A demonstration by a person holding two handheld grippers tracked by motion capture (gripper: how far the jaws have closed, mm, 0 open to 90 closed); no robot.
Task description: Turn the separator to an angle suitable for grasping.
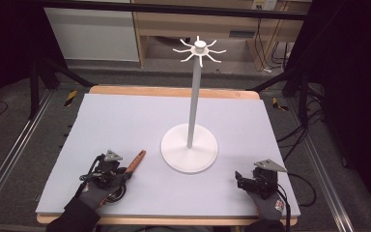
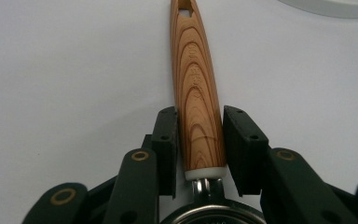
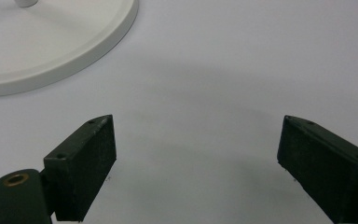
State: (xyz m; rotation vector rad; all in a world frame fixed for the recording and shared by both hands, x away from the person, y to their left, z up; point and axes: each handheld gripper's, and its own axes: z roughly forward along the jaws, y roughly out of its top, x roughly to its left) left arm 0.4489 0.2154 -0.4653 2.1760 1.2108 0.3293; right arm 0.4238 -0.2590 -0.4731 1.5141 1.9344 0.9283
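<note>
While L hand-held gripper [image 2: 199,140] clamps wooden utensil handle [image 2: 196,88] on table [image 1: 125,121], R hand-held gripper [image 3: 196,158] idles wide, holding 0. Step: grasp. Next: lift, hang handle's hole on rack [image 1: 199,48] hook.

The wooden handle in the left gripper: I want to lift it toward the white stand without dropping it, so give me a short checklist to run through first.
1. Left gripper shut on the wooden handle: ok, a jaw sits against each side.
2. Grip placed well: cannot tell; the jaws hold the end next to the metal neck, so the long part sticks out.
3. Hanging hole at the far tip unblocked: ok.
4. Stand upright, hooks bare: ok.
5. Right gripper out of the way: ok, open, holding nothing, resting on the table to the right of the stand's base.
6. What hangs below the metal neck: cannot tell, it is hidden.
</note>
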